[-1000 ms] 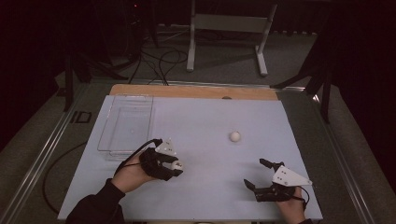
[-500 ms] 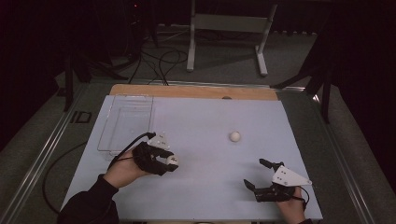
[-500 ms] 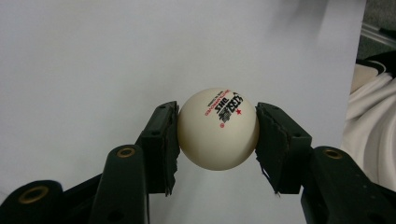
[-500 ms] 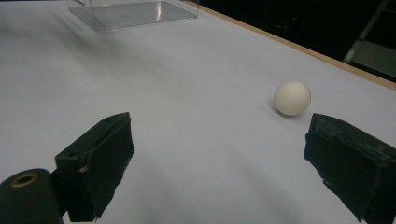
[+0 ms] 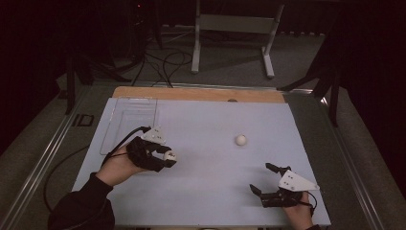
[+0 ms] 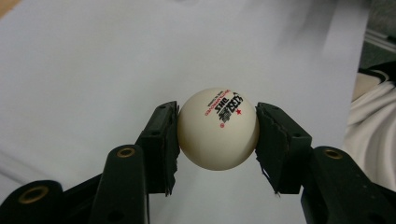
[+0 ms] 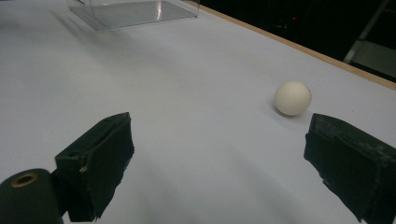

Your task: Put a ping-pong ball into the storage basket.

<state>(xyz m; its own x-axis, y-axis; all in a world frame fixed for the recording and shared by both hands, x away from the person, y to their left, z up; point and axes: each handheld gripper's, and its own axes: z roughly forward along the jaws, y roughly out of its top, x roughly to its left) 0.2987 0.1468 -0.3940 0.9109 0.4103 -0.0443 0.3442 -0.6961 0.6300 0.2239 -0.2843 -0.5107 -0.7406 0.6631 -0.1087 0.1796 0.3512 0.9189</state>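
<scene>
My left gripper is shut on a white ping-pong ball with red and black print; both pads press its sides. In the high view that gripper is lifted off the table's left half, with the held ball at its tip. A second white ball lies loose on the white table right of centre. It also shows in the right gripper view as a ball beyond the jaws. My right gripper rests near the front right edge, open, with nothing between its jaws.
A clear plastic tray sits at the table's back left, seen too as a tray in the right gripper view. A wooden strip runs along the far edge. A metal stand is on the floor behind.
My left hand has risen and shifted with the ball held between the jaws. The right gripper and the loose ball have stayed put.
</scene>
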